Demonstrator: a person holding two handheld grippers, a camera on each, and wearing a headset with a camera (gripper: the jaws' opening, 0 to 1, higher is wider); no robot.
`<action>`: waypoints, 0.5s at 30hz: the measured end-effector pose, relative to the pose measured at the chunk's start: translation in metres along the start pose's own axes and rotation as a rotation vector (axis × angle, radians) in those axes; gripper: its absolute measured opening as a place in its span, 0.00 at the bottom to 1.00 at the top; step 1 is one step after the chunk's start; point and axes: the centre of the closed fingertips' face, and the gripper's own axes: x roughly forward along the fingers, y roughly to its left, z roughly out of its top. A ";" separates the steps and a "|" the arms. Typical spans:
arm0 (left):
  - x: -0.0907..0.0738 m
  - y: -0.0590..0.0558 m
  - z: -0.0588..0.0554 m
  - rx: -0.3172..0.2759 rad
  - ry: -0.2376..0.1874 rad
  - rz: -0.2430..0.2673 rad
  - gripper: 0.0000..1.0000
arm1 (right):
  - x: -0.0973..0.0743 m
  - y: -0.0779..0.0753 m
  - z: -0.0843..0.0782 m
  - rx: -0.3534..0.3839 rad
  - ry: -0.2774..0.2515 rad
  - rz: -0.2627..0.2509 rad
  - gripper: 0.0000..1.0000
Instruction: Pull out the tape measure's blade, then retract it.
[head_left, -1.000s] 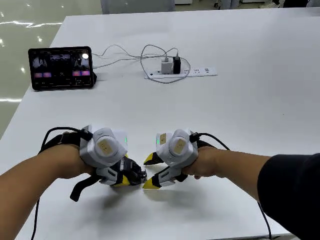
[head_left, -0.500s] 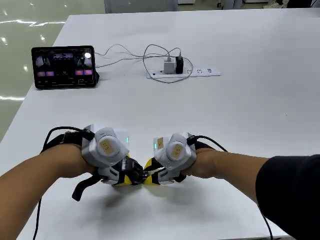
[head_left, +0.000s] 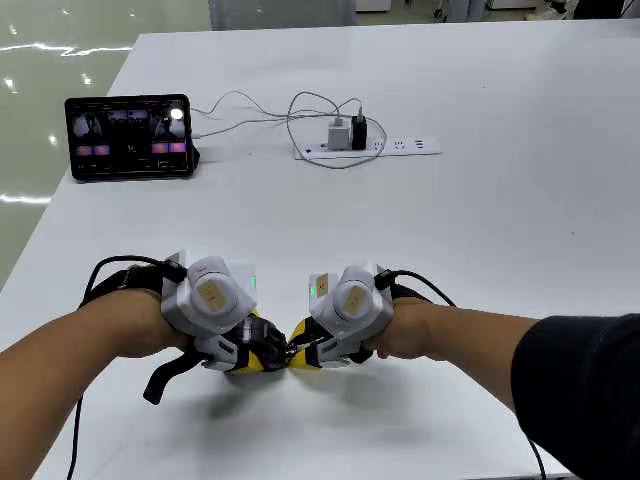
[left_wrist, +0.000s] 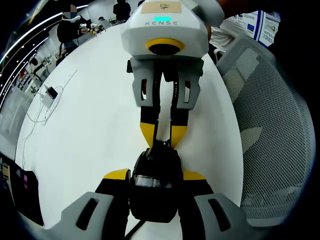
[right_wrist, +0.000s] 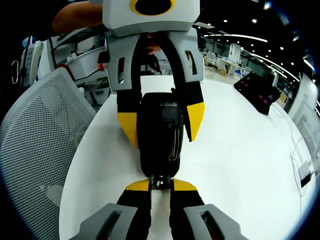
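Your left gripper (left_wrist: 155, 175) has its fingers clamped on the black tape measure (right_wrist: 160, 135) near the front edge of the tabletop (head_left: 450, 220); your right gripper (right_wrist: 161, 186), facing it, has its fingers pinched together on the blade tip (right_wrist: 159, 181)

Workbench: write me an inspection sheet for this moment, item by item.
Surface: white table, glossy.
Job's things: black tape measure, blade not yet pulled out.
Clutter: tablet with lit screen; power strip with two chargers.
Grippers: left gripper shut on the tape measure's body; right gripper shut on the blade tip.
Cables: white leads looped between tablet and strip; black cables from both grippers.
Surroundings: mesh chair, shiny floor.
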 end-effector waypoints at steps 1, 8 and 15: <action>0.000 0.000 0.000 0.001 0.000 0.000 0.32 | 0.000 0.000 -0.001 0.001 0.001 -0.002 0.09; -0.001 0.000 0.000 -0.004 0.000 -0.006 0.32 | -0.006 0.000 -0.010 0.009 0.017 -0.004 0.09; -0.001 0.000 0.000 -0.002 -0.005 -0.005 0.32 | -0.012 0.001 -0.017 0.025 0.022 -0.004 0.09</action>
